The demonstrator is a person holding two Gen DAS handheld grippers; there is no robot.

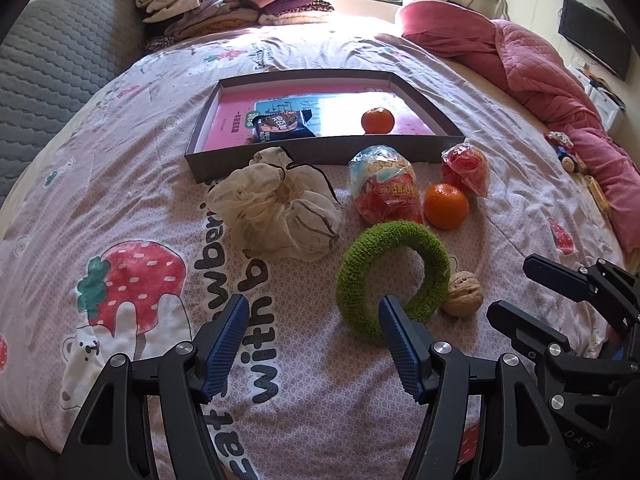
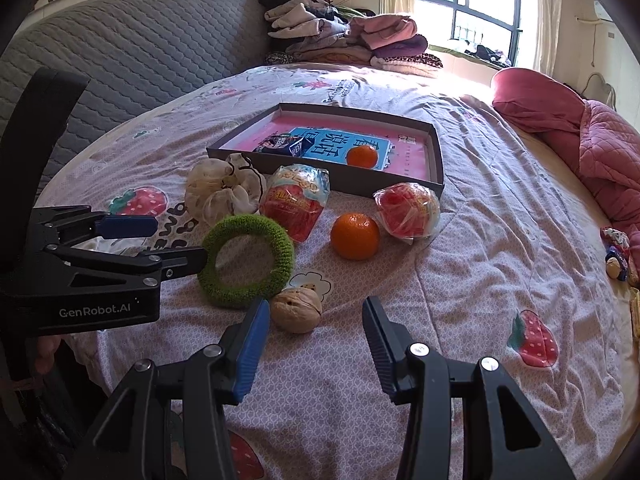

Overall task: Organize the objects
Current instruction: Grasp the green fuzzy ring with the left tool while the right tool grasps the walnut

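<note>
Only a snack pack [image 1: 282, 125] and one orange [image 1: 377, 120] sit in the box [image 1: 320, 156] mid-bed. The green ring [image 1: 390, 276], walnut [image 2: 296, 310], another orange [image 2: 355, 236] (plus bags) wait outside by its near edge. My left gripper [image 1: 312, 344] and right gripper [image 2: 314, 344] are both spread, holding nothing.

A wide bed [image 2: 460, 264] with a strawberry-print cover fills both frames. A grey quilted headboard [image 2: 132, 52] stands upper left, folded clothes [image 2: 344, 40] beside it. A bright barred window [image 2: 468, 4] glows upper right; a pink quilt [image 1: 532, 76] lies right.
</note>
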